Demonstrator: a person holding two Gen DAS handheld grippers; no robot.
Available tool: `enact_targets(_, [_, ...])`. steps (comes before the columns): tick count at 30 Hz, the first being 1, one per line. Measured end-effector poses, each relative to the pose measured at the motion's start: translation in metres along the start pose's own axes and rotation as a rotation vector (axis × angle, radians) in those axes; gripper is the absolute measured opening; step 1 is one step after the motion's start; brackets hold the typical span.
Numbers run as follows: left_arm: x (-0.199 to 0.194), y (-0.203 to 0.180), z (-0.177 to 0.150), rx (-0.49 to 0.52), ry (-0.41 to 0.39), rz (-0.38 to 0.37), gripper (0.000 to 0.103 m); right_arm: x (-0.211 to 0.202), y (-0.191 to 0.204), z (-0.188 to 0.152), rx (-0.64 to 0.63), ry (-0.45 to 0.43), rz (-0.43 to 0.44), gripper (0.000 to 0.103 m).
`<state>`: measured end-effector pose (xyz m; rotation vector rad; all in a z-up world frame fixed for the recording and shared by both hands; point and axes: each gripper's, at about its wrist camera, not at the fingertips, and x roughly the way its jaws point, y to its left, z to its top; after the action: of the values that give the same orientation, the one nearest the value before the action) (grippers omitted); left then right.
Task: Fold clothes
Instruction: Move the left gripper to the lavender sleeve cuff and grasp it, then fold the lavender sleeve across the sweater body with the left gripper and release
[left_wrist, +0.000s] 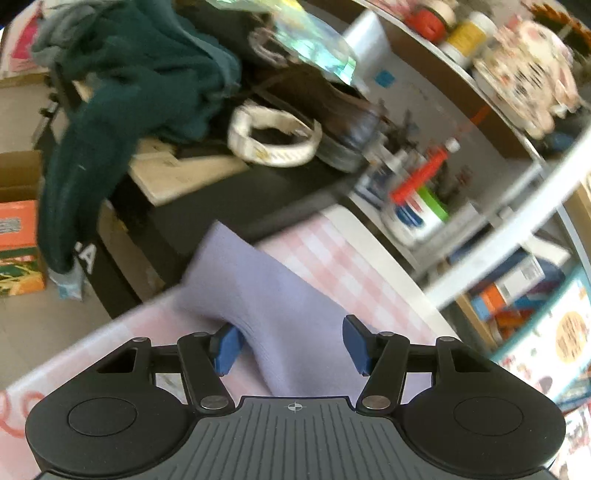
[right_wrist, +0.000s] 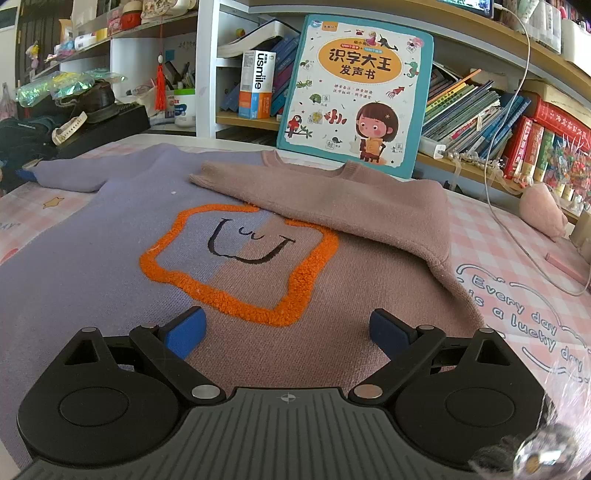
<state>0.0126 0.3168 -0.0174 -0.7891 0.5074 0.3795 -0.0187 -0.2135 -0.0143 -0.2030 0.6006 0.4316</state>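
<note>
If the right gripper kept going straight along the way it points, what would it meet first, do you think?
Most likely the sweater lying flat on the table: the open right gripper angles down toward the orange patch just ahead, though depth is hard to judge.

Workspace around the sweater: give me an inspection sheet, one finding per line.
Surface: pink checked tablecloth with printed lettering.
Job's things: two-tone sweater, lilac and mauve, lies flat; its mauve sleeve is folded across the chest, its lilac sleeve lies stretched out.
Clutter: pink plush lump and pink stick on the cloth.
Grippers: left gripper straddles the lilac sleeve, pads not pressing; right gripper is open over the hem.
Cables: white cable trails over the cloth.
Surroundings: children's book against bookshelves; dark green garment heaped on a black stand.
</note>
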Motion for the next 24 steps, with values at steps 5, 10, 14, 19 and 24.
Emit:
enact_targets(5, [0.002, 0.008, 0.004, -0.001, -0.014, 0.02, 0.03, 0.0, 0.0, 0.0, -0.001, 0.0, -0.001, 0.096])
enact_targets(10, [0.003, 0.013, 0.005, -0.007, -0.021, 0.025, 0.014, 0.001, -0.001, 0.0, 0.004, 0.004, 0.002, 0.097])
enact_targets(14, [-0.007, -0.007, 0.003, 0.081, -0.047, 0.007, 0.004, 0.001, -0.002, 0.001, 0.011, 0.008, 0.005, 0.098])
enact_targets(19, [-0.032, -0.07, -0.002, 0.233, -0.07, -0.126, 0.003, 0.001, -0.003, 0.0, 0.014, 0.009, 0.009, 0.099])
enact_targets(24, [-0.053, -0.156, -0.013, 0.393, -0.074, -0.325, 0.003, 0.001, -0.004, 0.001, 0.013, 0.009, 0.012, 0.099])
